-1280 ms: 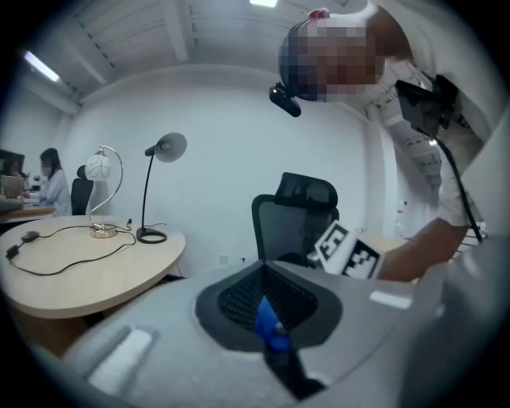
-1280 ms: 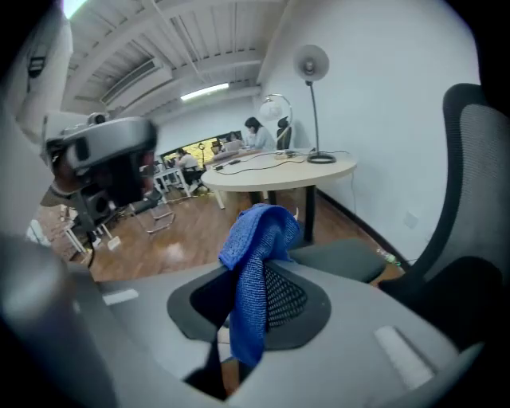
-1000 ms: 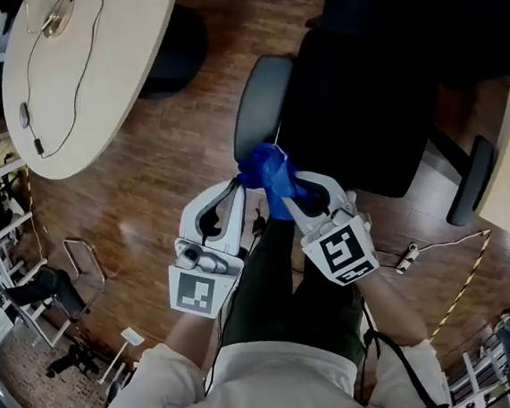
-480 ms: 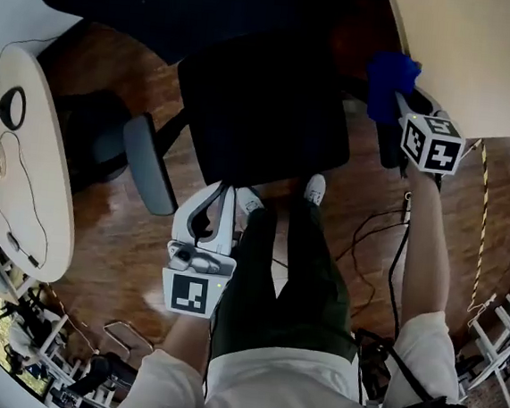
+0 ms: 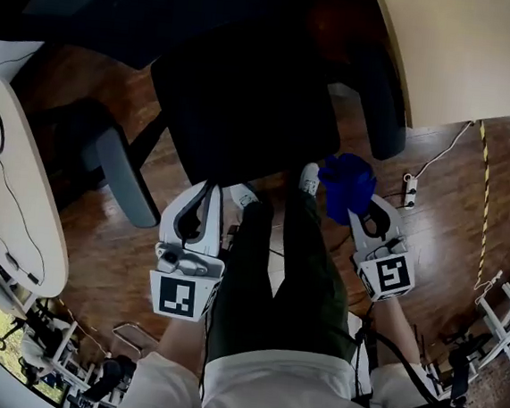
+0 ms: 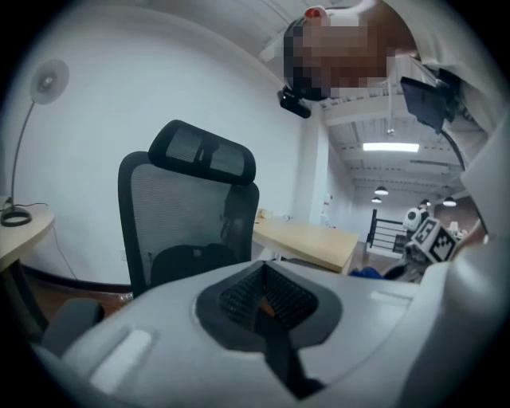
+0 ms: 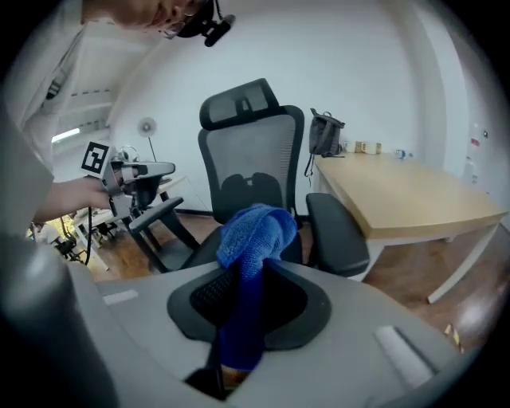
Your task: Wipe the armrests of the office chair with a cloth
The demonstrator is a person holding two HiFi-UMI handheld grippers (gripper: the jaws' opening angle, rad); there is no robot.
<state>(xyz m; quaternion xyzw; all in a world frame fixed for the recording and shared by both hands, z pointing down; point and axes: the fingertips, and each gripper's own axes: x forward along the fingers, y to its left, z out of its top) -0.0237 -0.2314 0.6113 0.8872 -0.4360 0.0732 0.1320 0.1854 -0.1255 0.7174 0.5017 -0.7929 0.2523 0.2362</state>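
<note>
- Over my lap in the head view, both forearms are bent in, and each gripper points forward at the black mesh-backed office chair (image 5: pixel 246 108).
- My left gripper (image 5: pixel 205 189) sits beside my left knee. Its own view shows the fingers (image 6: pixel 239 296) pressed together with nothing between them.
- My right gripper (image 5: pixel 354 215) angles inward by my right knee, its fingers pinching a crumpled blue cloth (image 5: pixel 346 185) that bunches up above the tips (image 7: pixel 253 231).
- That cloth hangs over the brown wooden floor (image 5: pixel 446 181), near the dark padded armrest (image 5: pixel 383 108) on my right but clear of it.
- The right gripper view adds a dark bag (image 7: pixel 325 131) at the far end of the light wooden table (image 7: pixel 398 191), which the head view does not show.
- Only the head view shows the white oval table (image 5: pixel 12 211).
</note>
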